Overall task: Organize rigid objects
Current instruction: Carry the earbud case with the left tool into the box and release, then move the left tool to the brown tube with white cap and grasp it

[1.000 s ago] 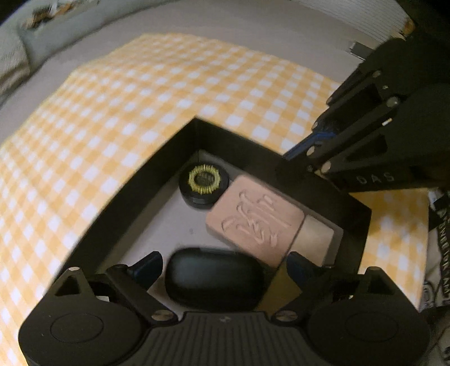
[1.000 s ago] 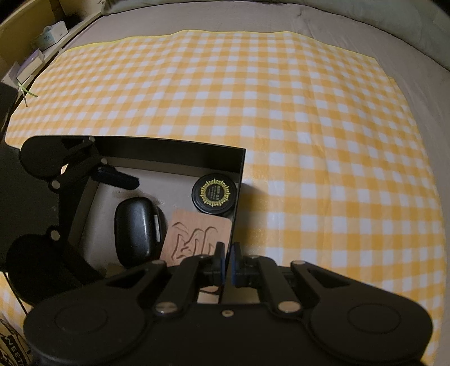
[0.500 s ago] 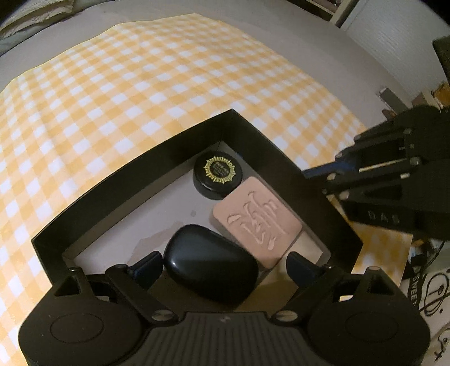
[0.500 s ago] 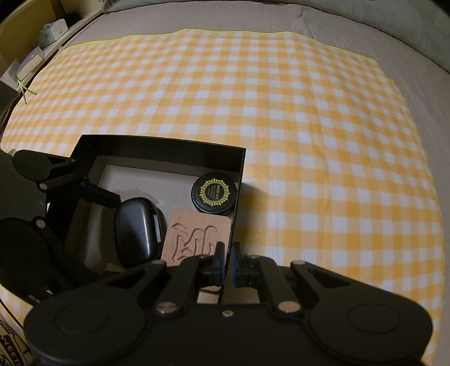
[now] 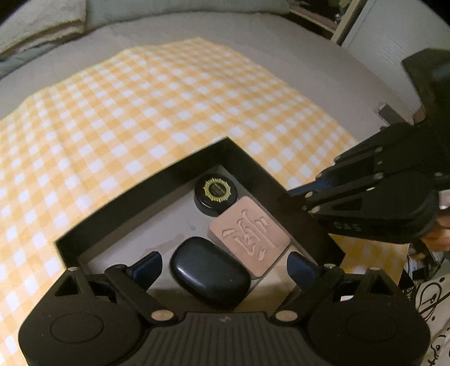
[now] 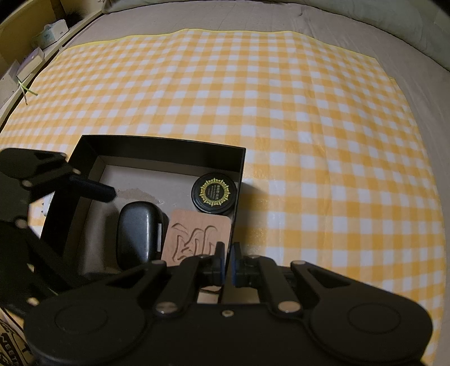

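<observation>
Right tool [image 6: 227, 260], tilting steeply down, is pinching the black box's [image 6: 168, 146] thin wall; left tool [image 5: 223, 266] is hovering spread over the glossy rounded case [image 5: 209, 278] inside, beside a carved wooden tile [image 5: 249, 238].

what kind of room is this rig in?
Probably a bedroom: the yellow checked cloth is spread over a grey mattress-like surface with folded bedding at its far edge and a low wooden ledge of small boxes alongside. Home setting, not a lab bench.
</observation>
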A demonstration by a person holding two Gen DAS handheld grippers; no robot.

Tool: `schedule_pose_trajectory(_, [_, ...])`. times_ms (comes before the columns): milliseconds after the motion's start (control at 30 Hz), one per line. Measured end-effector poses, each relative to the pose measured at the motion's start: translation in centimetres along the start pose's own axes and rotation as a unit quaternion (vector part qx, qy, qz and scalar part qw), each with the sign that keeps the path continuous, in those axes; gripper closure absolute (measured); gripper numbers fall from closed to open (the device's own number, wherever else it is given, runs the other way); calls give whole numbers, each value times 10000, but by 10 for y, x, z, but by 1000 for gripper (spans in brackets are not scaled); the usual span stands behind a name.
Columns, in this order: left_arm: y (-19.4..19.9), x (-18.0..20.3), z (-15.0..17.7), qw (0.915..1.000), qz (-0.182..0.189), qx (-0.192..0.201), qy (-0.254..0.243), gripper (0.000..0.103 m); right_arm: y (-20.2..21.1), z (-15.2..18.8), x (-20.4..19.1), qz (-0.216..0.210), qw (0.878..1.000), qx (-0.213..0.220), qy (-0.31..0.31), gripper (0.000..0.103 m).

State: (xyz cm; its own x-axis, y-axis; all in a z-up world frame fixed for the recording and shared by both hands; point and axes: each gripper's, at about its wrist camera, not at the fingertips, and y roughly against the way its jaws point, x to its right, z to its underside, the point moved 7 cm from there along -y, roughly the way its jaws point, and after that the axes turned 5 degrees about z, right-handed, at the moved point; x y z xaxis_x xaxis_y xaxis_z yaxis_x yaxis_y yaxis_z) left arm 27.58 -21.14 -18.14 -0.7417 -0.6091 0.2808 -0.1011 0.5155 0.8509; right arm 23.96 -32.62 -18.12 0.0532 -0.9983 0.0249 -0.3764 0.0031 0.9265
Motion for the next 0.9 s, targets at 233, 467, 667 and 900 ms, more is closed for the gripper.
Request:
schedule_pose_trajectory(233, [42, 1, 0, 9985, -162, 519, 110, 5, -1, 0, 0, 26, 10000, 5, 29, 98])
schedule_pose_trajectory(467, [96, -8, 5, 9885, -518, 1372, 364, 0, 0, -1, -2, 89, 9999, 8, 92, 98])
schedule_pose_trajectory(667, [132, -34, 18, 9722, -1100, 1900, 817, 0, 0, 0, -3, 108, 9998, 37, 159, 98])
schedule_pose_trajectory(900, [151, -74, 48, 9452, -1915, 2116, 1587, 0, 0, 0, -3, 88, 9999, 47, 138, 98])
